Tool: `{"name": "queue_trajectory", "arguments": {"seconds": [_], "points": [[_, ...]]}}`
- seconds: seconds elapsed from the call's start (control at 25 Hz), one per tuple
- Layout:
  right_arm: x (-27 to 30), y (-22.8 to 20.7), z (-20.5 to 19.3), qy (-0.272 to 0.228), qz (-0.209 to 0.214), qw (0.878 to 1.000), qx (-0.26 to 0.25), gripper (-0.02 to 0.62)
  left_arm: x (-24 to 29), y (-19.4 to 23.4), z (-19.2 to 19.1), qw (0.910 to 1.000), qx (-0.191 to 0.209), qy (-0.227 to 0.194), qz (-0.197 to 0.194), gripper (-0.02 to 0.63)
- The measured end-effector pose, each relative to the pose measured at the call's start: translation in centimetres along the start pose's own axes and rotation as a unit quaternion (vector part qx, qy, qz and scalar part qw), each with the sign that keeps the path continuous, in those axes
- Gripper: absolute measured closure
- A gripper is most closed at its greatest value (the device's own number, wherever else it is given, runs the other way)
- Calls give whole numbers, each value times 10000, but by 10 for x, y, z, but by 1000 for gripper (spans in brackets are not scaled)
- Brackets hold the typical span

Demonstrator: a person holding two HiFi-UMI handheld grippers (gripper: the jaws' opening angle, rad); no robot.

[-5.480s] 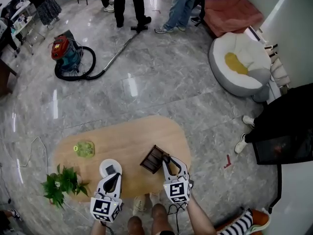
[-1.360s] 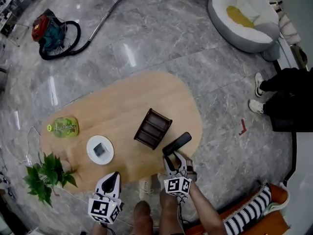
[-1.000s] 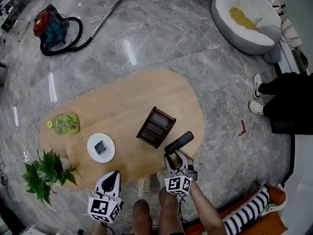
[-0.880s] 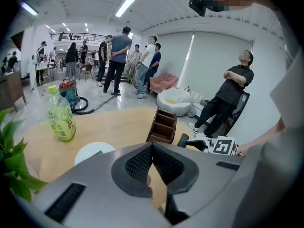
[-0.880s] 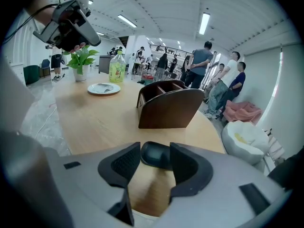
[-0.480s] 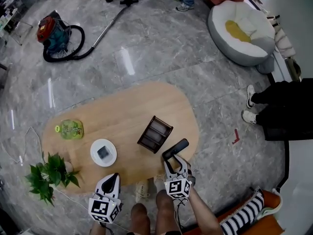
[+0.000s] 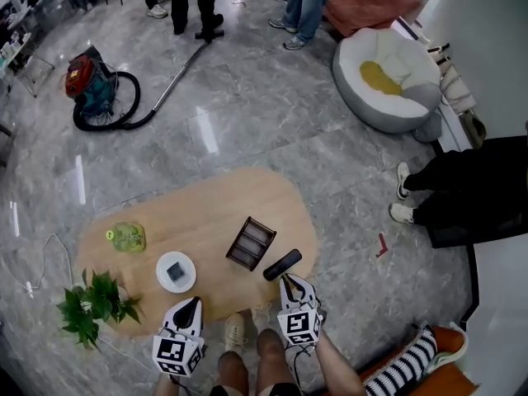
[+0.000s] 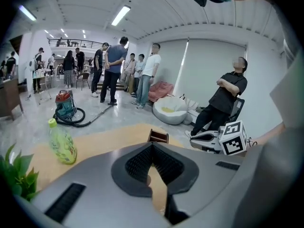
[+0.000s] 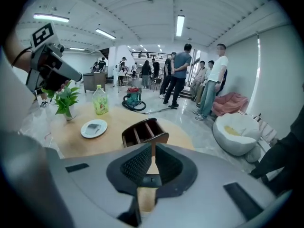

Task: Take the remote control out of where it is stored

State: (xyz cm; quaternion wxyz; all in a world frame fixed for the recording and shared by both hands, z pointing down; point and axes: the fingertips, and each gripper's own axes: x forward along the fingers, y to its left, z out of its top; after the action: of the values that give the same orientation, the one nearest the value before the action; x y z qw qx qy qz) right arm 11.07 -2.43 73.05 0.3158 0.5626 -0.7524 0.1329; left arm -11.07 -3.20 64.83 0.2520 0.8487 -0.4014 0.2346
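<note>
Fingers [image 9: 135, 163] of right gripper [image 7: 288, 279], just closed empty, hang near remote control [image 7: 282, 264].

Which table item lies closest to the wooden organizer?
The black remote control, lying flat right beside the wooden organizer; the white plate, green bottle and plant sit farther left.

remote control [image 7: 282, 265]: black, slim, elongated; laid flat on the table, outside the holder, set diagonally, close to the near edge at the table's right end.
holder [image 7: 251, 242]: dark brown wooden box, open-topped, split into three compartments; stood upright just beside the remote control, toward the table's middle.
</note>
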Motion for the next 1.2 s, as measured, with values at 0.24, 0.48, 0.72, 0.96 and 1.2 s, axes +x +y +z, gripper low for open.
{"name": "queue_trajectory", "arguments": {"seconds": [0.24,0.48,0.72,0.96,1.2], "points": [[-37,-24,51,-316,-205,9977,566,588,-18,-14,42,9997,138,-175,-35,600],[-73,-34,98,-585,-315,9945,803,588,-39,-24,78,9991,256,-332,-85,600],[-113,-49,142,-865,-488,9902,978,588,-60,-34,126,9966,484,-656,-144,600],[-150,-49,173,-1092,-518,9855,1193,588,-93,-42,170,9916,792,-1023,-81,600],[-186,-54,201,-1357,-585,9820,1177,588,-128,-43,185,9891,790,-1241,81,600]]}}
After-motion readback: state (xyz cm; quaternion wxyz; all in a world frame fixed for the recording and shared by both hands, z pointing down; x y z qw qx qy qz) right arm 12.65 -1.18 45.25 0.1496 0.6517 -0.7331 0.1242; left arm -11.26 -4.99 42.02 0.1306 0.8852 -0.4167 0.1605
